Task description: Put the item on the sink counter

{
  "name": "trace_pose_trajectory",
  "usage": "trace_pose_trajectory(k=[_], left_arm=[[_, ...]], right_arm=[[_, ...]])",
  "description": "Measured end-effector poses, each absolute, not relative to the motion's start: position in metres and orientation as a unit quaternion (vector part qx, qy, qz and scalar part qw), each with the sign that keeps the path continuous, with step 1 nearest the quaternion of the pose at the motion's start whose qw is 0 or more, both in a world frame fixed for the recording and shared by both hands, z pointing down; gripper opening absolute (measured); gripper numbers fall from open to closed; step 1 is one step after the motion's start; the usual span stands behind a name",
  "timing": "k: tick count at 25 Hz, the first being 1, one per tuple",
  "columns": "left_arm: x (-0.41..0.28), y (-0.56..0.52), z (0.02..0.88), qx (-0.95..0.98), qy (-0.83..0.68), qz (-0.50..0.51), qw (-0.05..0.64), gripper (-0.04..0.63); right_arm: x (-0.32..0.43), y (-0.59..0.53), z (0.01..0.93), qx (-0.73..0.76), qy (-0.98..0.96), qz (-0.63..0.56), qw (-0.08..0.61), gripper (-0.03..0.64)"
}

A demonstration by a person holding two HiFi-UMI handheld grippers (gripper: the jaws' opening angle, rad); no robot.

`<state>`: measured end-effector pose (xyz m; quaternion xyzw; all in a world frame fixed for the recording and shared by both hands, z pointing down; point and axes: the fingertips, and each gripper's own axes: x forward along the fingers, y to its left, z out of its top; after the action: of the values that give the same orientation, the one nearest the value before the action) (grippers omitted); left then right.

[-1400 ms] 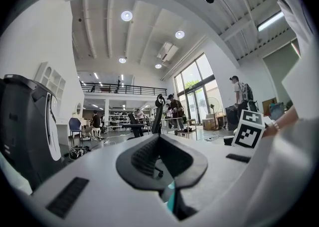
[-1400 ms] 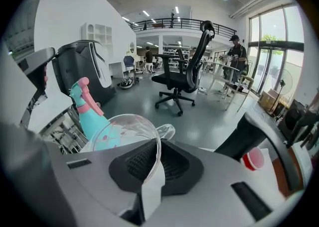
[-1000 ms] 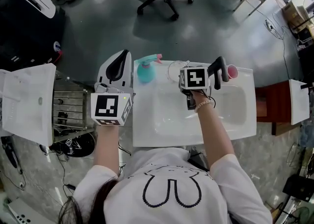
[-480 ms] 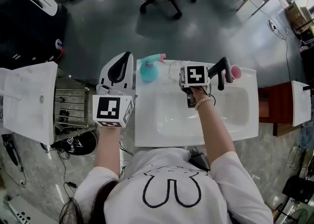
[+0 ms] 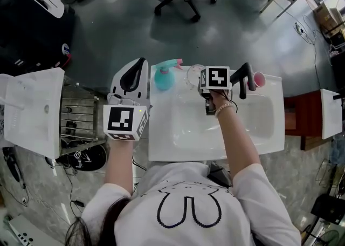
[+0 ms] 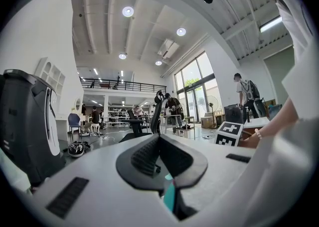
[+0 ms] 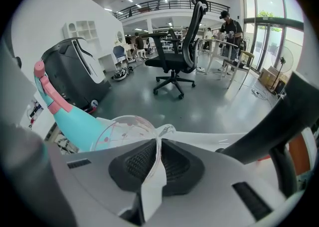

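Left gripper: fingers together, nothing between them, barely moved at the basin's left. Right gripper: fingers clamped on the clear cup rim, shifted slightly farther back. The cup is now over the tabletop rear edge, just beside the teal spray bottle.

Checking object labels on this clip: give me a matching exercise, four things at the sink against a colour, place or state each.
Things:
A. spray bottle
B. clear cup
C. pink cup
D. faucet

Colour, place or state:
1. black
2. just right of the faucet in the head view
3. teal, at the counter's back left
4. wall pinched by the right gripper

Pairs: A-3, B-4, C-2, D-1.
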<state>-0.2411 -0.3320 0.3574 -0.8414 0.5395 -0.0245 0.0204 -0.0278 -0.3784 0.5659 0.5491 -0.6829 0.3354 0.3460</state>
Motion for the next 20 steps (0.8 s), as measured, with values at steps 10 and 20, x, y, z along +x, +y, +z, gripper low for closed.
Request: trace_pose_trajectory(k=[10, 20], left_arm=[[-0.241, -0.321, 0.357, -0.843, 0.537, -0.023, 0.017, 0.011], [-0.238, -0.306, 0.348, -0.846, 0.532, -0.022, 0.028, 0.011]], right_arm=[[-0.034, -0.382, 0.561, 0.553, -0.695, 0.328, 0.321, 0.169], [-0.040, -0.374, 0.538, 0.558, -0.717, 0.322, 0.267, 0.276]])
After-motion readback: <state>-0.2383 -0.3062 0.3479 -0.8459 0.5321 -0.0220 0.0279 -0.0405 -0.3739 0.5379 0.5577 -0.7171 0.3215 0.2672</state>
